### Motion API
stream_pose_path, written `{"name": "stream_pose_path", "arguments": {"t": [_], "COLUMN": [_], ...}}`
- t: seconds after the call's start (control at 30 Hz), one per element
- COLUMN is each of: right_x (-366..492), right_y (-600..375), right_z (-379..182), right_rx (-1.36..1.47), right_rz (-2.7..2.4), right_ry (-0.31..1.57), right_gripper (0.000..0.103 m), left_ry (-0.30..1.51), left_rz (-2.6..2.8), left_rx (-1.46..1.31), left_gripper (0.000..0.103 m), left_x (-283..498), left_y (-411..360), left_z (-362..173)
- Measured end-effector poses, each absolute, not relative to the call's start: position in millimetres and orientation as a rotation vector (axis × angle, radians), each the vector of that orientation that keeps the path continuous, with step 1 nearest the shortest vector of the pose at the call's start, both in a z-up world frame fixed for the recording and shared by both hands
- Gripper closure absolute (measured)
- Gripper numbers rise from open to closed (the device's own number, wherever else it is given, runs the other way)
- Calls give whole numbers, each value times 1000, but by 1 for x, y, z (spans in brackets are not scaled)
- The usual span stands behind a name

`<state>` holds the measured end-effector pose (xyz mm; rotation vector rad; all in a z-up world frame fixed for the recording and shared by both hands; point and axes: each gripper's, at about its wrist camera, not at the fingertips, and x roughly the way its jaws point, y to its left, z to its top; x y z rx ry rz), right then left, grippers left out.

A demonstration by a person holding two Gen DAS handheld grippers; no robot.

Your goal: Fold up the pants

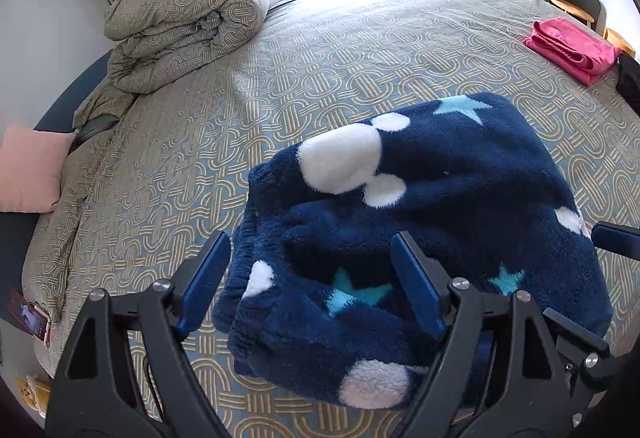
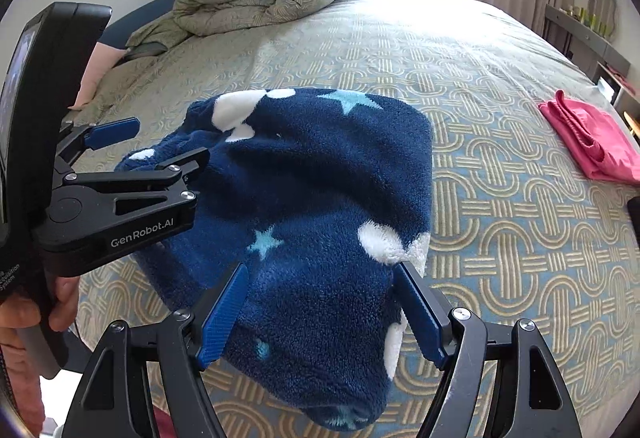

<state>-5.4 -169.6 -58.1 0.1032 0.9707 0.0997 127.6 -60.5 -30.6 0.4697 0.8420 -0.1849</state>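
Note:
Navy fleece pants (image 1: 440, 198) with white dots and light-blue stars lie folded into a thick bundle on the patterned bed (image 1: 340, 50). My left gripper (image 1: 314, 272) is open at the bundle's left end: one finger is off the fabric over the bed cover, the other over the fleece. In the right wrist view the pants (image 2: 312, 174) fill the middle, and my right gripper (image 2: 324, 304) stands open, its blue pads either side of the near end. The left gripper (image 2: 172, 140) shows there from the side at the far left corner, jaws apart.
A rolled duvet (image 1: 180, 26) sits at the bed's far left, and a pink pillow (image 1: 32, 166) lies at the left edge. A folded pink cloth (image 1: 572, 48) rests near the right edge. A person's hand (image 2: 24, 318) holds the left gripper's handle. Shelves stand by the far right wall.

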Motion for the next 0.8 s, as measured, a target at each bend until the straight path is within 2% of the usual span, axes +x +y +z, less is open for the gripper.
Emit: {"name": "stream_pose_path", "arguments": {"t": [0.23,0.5,0.63,0.77,0.8], "right_x": [-16,-30,-41,-49,-50], "right_y": [-172,-177,-170,-165,-166], "right_z": [-48,-23,-13,-9,-8], "right_rx": [107,144,115,92,98], "right_rz": [49,20,26,18,19], "right_ry": [947,929,908,905,908], "right_gripper": [26,26,26,26,26], "left_ry": [821,724,719,731,737], "left_rz": [-210,-167,-92,-67,-70], "left_rx": [412,360,338,242,221], "left_gripper": [17,17,9,7,4], "left_x": [115,105,106,99,97], "left_y": [-55,-21,14,52,59], "left_z": [-16,27,36,42,42]}}
